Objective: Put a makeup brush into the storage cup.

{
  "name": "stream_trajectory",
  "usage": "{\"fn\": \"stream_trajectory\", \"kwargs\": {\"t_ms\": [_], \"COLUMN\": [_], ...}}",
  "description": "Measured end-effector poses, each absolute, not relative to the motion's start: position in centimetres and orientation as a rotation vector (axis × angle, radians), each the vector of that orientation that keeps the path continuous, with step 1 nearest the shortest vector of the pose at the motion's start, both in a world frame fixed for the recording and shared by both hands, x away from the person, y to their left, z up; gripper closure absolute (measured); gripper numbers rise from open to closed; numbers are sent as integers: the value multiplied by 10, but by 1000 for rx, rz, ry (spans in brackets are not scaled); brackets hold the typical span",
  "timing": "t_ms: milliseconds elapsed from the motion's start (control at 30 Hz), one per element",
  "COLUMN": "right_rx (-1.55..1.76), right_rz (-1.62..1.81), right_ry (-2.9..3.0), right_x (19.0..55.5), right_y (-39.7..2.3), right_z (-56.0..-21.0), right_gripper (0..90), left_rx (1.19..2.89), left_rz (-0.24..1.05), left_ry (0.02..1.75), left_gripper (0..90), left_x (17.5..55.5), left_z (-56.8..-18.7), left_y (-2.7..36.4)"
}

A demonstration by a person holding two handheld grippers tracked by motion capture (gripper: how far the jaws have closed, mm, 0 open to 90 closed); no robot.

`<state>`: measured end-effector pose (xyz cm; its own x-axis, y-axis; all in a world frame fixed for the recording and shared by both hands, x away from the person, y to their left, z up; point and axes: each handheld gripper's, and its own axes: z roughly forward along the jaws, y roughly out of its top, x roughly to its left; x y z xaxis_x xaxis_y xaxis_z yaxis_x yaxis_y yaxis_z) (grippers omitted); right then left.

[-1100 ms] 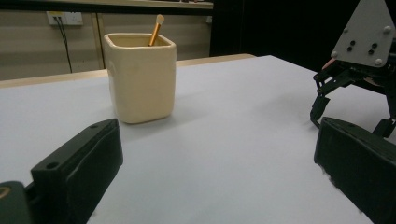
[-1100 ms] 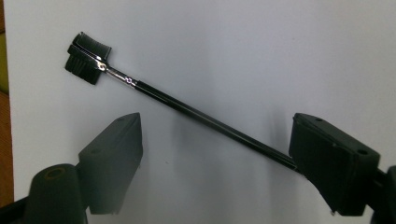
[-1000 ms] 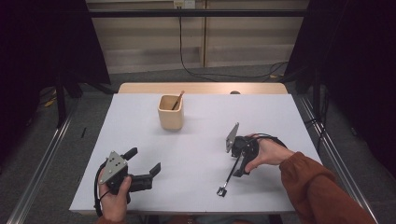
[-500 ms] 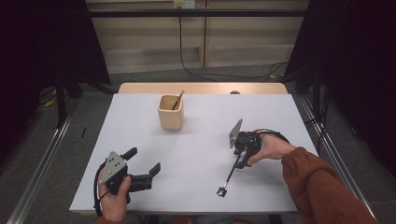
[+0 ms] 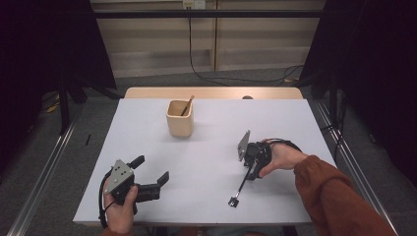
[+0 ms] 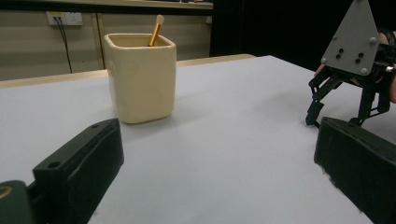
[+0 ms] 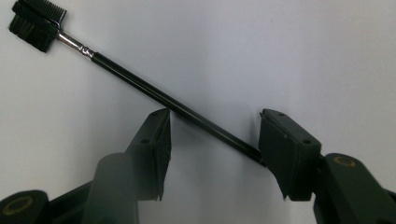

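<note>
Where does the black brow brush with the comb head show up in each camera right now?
High view: the brush lies on the white table, lower right of centre, running down from the right gripper.
Left gripper view: I cannot make it out; the right gripper is at the far right.
Right gripper view: its handle crosses diagonally between the jaws, which have just been closing, head at top left.
Shared landmark: the right gripper.
</note>
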<state>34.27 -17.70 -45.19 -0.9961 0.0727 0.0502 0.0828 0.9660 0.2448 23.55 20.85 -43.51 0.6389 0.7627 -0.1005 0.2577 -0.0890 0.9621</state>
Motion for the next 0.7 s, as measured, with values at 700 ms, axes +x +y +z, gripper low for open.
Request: {"fn": "stream_trajectory", "kwargs": {"t_ms": [700], "right_rx": [-68], "right_rz": [-269], "right_ry": [-3092], "right_x": [340], "right_y": [-167], "right_z": [-450], "right_gripper": [532], "left_rx": [1660], "left_rz": [514], "left_ry": [846], "left_gripper": [17], "left_x": [236], "left_z": [-435], "left_y": [208]}}
